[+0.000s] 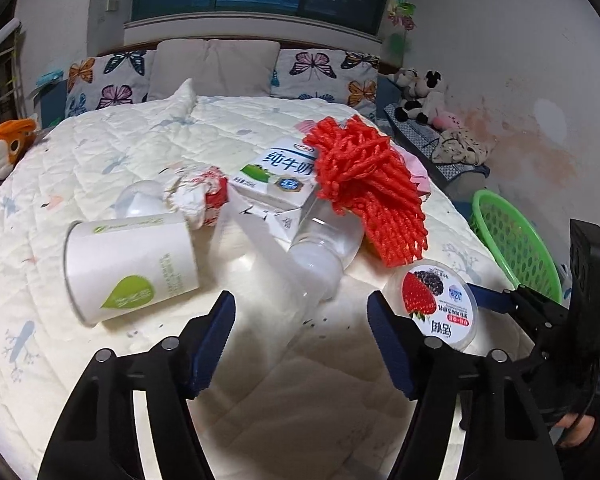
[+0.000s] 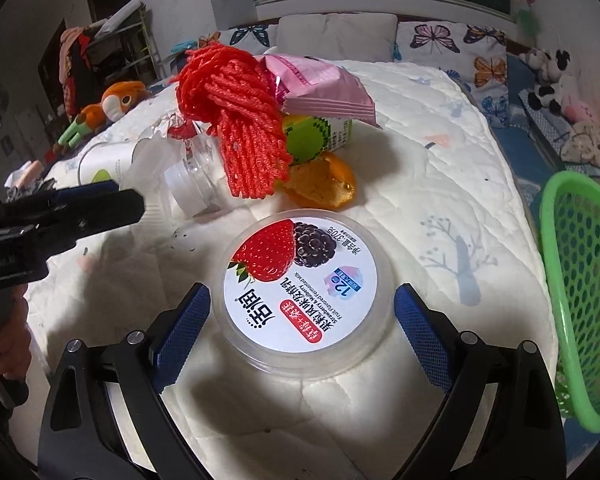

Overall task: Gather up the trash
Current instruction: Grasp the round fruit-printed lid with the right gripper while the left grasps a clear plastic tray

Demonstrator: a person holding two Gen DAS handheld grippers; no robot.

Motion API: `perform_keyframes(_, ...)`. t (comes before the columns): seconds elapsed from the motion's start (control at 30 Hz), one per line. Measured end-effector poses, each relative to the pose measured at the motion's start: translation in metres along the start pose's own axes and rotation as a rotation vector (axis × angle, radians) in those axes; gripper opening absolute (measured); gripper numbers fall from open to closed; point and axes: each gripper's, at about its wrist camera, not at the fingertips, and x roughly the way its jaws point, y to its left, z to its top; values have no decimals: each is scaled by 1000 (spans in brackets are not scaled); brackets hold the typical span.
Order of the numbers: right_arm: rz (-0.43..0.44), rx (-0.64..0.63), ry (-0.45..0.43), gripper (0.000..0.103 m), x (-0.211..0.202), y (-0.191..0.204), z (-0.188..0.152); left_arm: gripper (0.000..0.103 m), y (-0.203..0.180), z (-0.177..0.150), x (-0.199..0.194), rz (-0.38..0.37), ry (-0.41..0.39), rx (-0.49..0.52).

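Trash lies heaped on a white quilted bed (image 1: 100, 152). My right gripper (image 2: 302, 300) stands open around a round yogurt tub (image 2: 300, 276) with a strawberry lid; its blue pads flank the tub without pressing on it. My left gripper (image 1: 302, 312) is open just short of the capped end of a clear plastic bottle (image 1: 320, 248) lying on its side. A white paper cup (image 1: 128, 268) lies to its left. Behind are a milk carton (image 1: 276, 176), a crumpled wrapper (image 1: 200, 196) and a red foam net (image 1: 364, 184). The tub (image 1: 440, 304) sits to the right.
A green mesh basket (image 2: 576, 280) stands off the bed's right edge. A pink packet (image 2: 320, 88), a green juice box (image 2: 316, 136) and orange peel (image 2: 320, 184) lie behind the tub. Pillows and plush toys line the far side.
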Motion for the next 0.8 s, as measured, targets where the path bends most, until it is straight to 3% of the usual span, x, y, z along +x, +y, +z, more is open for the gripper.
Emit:
perform_keyframes(0.23, -5, 1, 17, 93, 7, 0, 3, 52, -2, 4, 12, -14, 13, 9)
perform_keyframes(0.57, -14, 10, 6, 91, 3, 0, 3, 18, 2, 0, 18, -74, 41, -12)
perform_keyframes(0.8, 19, 43, -36, 91, -20, -4, 2, 14, 3, -2, 4, -76, 17, -14)
